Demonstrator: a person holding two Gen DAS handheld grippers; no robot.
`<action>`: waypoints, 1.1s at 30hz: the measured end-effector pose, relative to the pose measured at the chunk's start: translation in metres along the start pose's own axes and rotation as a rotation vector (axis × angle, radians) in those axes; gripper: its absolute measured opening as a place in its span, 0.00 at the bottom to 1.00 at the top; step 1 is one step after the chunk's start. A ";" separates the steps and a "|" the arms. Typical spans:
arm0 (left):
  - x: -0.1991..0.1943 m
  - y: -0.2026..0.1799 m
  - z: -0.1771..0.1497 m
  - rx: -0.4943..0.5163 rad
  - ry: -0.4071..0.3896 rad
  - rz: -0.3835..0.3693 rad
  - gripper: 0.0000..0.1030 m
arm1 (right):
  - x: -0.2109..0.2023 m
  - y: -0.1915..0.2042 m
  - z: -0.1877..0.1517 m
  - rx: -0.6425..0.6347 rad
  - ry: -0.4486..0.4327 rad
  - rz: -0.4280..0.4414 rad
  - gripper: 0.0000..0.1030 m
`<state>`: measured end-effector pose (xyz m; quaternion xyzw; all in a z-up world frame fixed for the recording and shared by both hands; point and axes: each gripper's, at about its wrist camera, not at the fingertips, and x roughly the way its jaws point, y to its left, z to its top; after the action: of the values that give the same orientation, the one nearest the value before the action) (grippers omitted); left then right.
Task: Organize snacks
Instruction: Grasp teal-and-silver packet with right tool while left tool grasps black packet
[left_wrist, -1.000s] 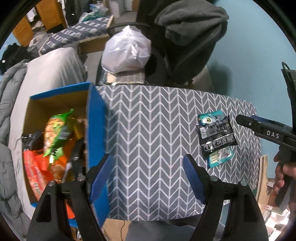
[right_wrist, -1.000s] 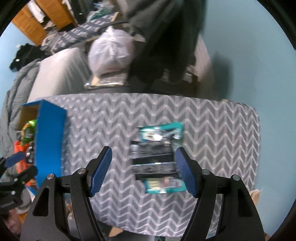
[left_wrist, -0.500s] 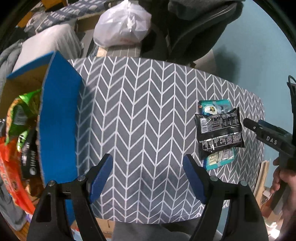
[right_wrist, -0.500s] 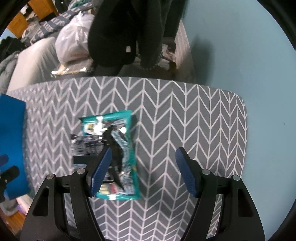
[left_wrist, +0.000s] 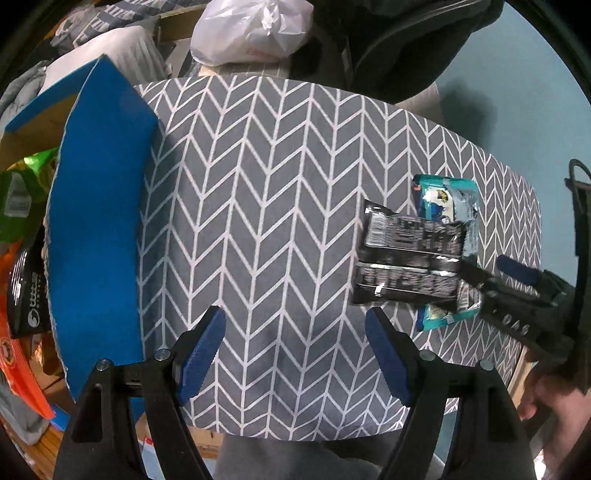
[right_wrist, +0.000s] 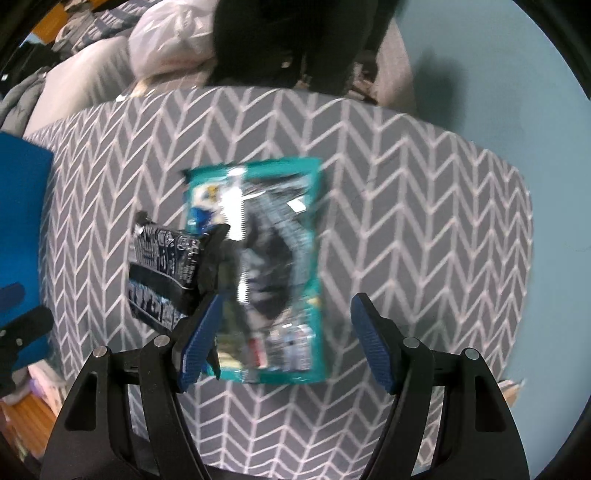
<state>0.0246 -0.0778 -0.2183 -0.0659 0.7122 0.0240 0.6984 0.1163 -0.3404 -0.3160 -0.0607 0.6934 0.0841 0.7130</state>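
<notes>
Both jaws wide and empty, right gripper (right_wrist: 286, 341) astride teal packet's (right_wrist: 280, 266) near edge, left gripper (left_wrist: 295, 352) over bare tablecloth (left_wrist: 266, 192).

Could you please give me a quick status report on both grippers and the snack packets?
Left gripper open over bare tablecloth. Right gripper open, jaws astride teal packet. Black packet overlaps teal one's left edge, against the left jaw.
</notes>
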 end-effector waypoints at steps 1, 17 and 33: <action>0.000 0.003 -0.001 -0.006 0.002 0.001 0.77 | 0.002 0.006 -0.002 -0.004 0.006 0.004 0.70; 0.001 0.059 -0.015 -0.131 0.031 -0.017 0.77 | 0.003 0.092 -0.034 -0.104 0.060 0.126 0.76; 0.040 -0.011 0.018 -0.097 0.075 -0.087 0.84 | -0.011 -0.035 0.010 0.052 0.024 0.083 0.81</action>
<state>0.0431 -0.0886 -0.2577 -0.1313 0.7324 0.0258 0.6676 0.1326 -0.3727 -0.3053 -0.0142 0.7058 0.0949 0.7018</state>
